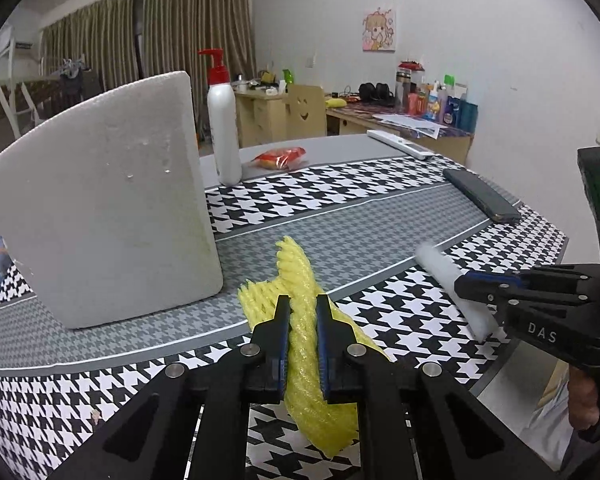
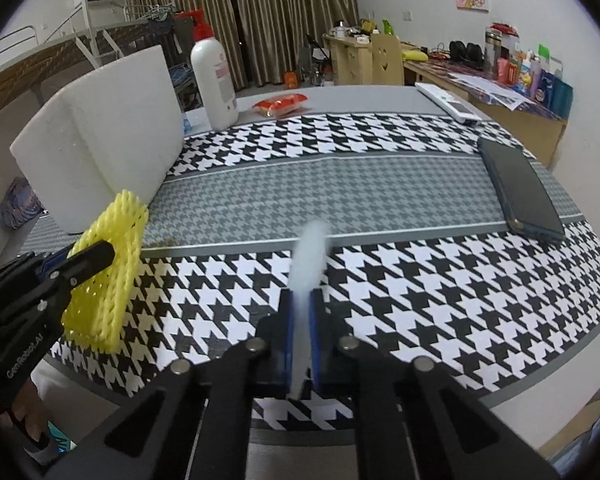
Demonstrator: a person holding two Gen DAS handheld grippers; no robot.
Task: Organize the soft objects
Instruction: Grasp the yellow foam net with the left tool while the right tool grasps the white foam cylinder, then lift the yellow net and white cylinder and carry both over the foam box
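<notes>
My left gripper [image 1: 303, 303] is shut on a yellow foam net sleeve [image 1: 300, 276] and holds it above the houndstooth table near its front edge; the gripper [image 2: 100, 254] and the sleeve [image 2: 112, 264] also show in the right wrist view. My right gripper [image 2: 301, 298] is shut on a white foam sheet [image 2: 308, 256], held edge-on above the table; the gripper [image 1: 466, 282] and the sheet [image 1: 440, 268] show at right in the left wrist view. A big white foam block [image 1: 100, 200] stands upright on the left of the table; it also shows in the right wrist view [image 2: 100, 136].
A white pump bottle with a red top [image 1: 224, 120] stands behind the block. A red snack packet [image 1: 280, 158], a white remote [image 1: 400, 144] and a dark phone [image 1: 480, 196] lie on the table [image 1: 340, 216]. A cluttered desk stands beyond.
</notes>
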